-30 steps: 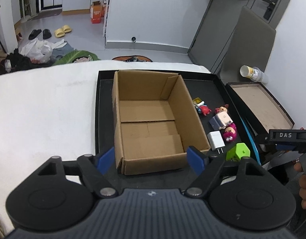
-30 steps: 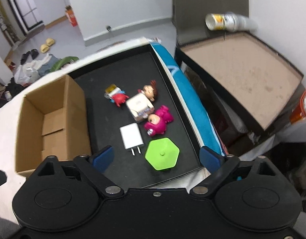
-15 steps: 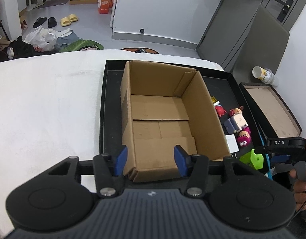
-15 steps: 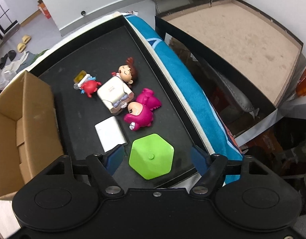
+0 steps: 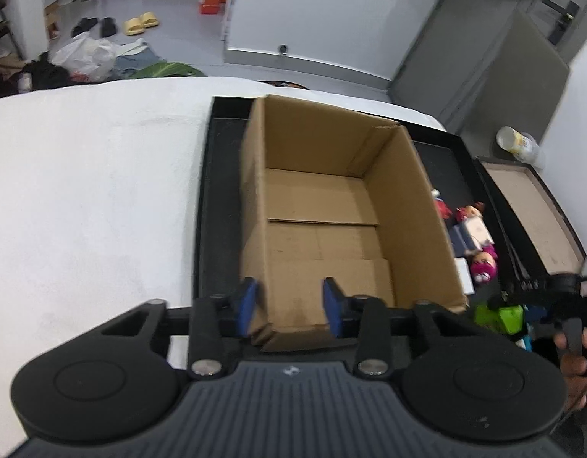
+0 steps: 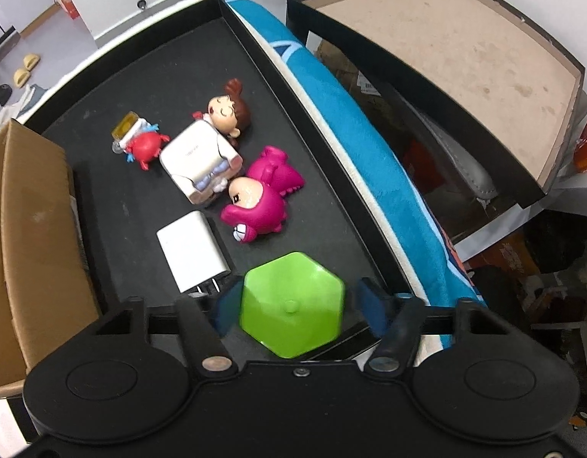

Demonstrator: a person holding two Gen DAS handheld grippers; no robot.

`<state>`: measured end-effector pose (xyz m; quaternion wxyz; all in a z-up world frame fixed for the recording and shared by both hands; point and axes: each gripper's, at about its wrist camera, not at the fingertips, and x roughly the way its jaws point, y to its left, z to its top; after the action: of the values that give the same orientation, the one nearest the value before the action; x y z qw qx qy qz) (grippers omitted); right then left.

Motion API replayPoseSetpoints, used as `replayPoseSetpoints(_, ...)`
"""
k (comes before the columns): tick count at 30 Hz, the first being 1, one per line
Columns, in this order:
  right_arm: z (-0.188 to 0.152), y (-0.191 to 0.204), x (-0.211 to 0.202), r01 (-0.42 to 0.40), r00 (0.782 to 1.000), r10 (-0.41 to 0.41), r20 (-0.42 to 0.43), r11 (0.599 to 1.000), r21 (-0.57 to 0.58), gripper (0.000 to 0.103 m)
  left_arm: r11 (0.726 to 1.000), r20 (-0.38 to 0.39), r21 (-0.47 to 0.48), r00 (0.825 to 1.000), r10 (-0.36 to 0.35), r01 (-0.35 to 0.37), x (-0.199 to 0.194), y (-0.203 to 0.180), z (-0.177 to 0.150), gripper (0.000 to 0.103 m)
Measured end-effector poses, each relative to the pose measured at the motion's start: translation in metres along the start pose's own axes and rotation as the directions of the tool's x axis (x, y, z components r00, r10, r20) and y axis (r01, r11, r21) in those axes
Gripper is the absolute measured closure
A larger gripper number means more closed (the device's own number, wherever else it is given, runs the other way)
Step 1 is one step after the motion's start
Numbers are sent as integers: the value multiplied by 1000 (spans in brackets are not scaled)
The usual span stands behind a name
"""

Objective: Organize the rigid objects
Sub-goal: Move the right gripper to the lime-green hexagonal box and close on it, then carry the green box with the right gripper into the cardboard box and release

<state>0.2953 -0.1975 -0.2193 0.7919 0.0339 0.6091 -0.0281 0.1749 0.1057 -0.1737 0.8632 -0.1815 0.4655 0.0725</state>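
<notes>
Green hexagonal block [image 6: 291,307], smooth plastic, is sitting on the black tray [image 6: 148,76] between the right gripper [image 6: 293,307]'s closing blue fingers [image 6: 371,309], not yet pinched. Left gripper [image 5: 289,307]'s fingers are closing around the cardboard box [image 5: 408,206]'s near wall; contact is blurred.

My left gripper [image 5: 289,307] at the cardboard box [image 5: 331,221]

My blue pads are closing astride the box's near wall, one outside, one inside. Right of the box, toy figures [image 5: 474,236] lie on the black tray [image 5: 217,206]; my right gripper [image 5: 530,297] is over a green piece [image 5: 499,316].
</notes>
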Motion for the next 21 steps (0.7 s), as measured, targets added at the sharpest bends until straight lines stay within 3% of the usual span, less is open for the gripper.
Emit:
replayPoseSetpoints(5,-4,4,-13,15,999,-14,48,999,-36,51,999,-12,-34,1000,2,-2,4,9,1,93)
replayPoseSetpoints(21,-2,27,-67,-24,989,43,143,991,-132,51,1000,-3,6,1000,-23,23,0,10,-2,93)
